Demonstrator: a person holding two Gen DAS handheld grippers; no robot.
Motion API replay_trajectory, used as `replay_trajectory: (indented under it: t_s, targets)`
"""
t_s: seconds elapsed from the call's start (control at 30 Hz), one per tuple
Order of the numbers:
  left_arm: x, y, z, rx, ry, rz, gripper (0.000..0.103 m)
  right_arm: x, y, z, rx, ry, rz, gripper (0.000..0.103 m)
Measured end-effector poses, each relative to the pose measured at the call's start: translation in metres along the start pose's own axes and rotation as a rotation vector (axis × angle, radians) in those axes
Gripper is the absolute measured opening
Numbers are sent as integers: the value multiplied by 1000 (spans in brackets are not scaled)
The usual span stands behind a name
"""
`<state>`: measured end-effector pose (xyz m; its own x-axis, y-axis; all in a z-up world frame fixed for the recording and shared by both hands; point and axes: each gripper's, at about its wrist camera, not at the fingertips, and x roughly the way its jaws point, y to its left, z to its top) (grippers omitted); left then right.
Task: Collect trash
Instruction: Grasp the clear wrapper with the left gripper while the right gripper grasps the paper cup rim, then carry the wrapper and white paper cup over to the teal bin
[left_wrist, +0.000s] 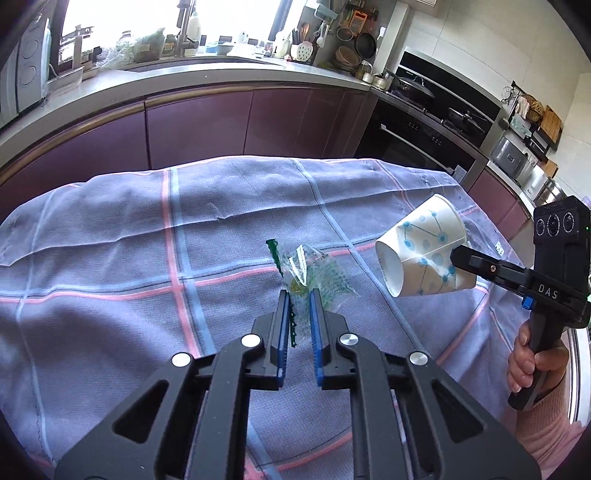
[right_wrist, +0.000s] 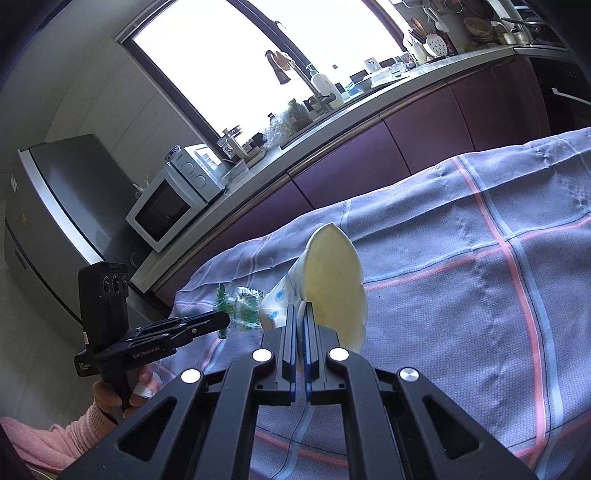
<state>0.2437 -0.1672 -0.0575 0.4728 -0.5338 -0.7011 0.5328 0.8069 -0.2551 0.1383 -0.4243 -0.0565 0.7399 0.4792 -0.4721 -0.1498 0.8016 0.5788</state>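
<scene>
My right gripper (right_wrist: 300, 308) pinches the rim of a paper cup (right_wrist: 334, 280) (white, blue dots, nothing visible inside), lifted above the checked cloth (left_wrist: 110, 258). My left gripper (left_wrist: 300, 295), nearly closed, clamps a crumpled clear wrapper (left_wrist: 314, 273) with green print. Handles read "DAS" and "GenRobot.AI".

A cloth (left_wrist: 110, 229) is lying spread over the table, reaching its far edge and right edge. Beyond that far edge the cabinets (left_wrist: 199, 122) are standing, with the counter (left_wrist: 207, 74) running along on top of them. Above the middle of the cloth a plastic wrapper (left_wrist: 314, 273) is hanging between the left gripper (left_wrist: 299, 306) jaws. To its right, toward the right edge, a paper cup (left_wrist: 421, 247) is lying on its side in the right gripper (right_wrist: 300, 314), clear of the cloth.
</scene>
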Motion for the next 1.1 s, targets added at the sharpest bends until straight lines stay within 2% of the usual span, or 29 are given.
replay_trajectory:
  t_s: [0.3,0.67,1.1]
  targets:
    - [-59,35,-28,-64,-74,56,11,9,42,-8,-65,10,40,2]
    - [-118,82,-66,-162,-141,105,11,39,94,-20,-129,57,107,2]
    - [-172,105,-101,-189,-203,174,11,72,143,-37,-168,127,180,2]
